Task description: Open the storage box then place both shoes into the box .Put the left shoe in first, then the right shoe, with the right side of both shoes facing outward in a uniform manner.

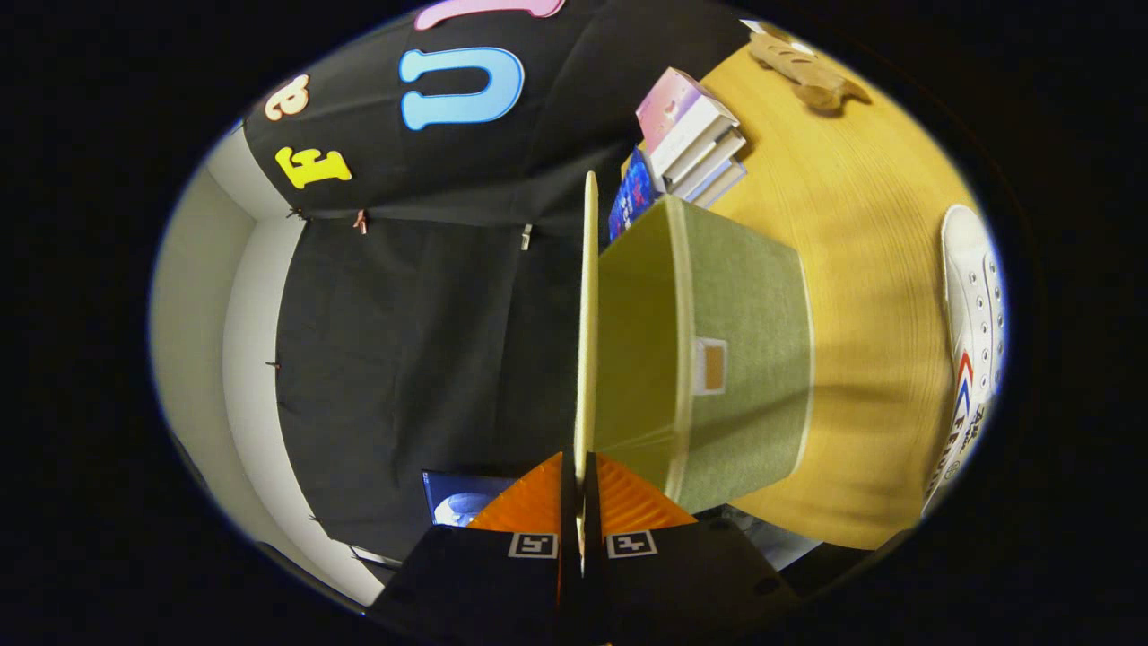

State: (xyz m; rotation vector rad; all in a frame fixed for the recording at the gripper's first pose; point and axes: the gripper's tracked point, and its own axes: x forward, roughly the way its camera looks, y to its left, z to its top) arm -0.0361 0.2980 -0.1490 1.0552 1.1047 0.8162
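My gripper (578,467) is shut on the thin lid (588,314) of the green storage box (744,359), with both fingers pressing its edge. The view is rolled sideways, so the lid runs straight ahead from the fingertips, swung up off the box. The box's yellow-green inside (637,350) shows just beside the lid, and nothing is visible in it. The box stands on a round yellow table (861,269). A white high-top shoe (973,341) lies on the table beyond the box, on the side away from the lid.
A stack of books (691,135) lies on the table behind the box, with a blue book (632,193) leaning next to it. A wooden figure (807,67) sits at the table's far edge. Black cloth wall (421,341) hangs on the lid's other side.
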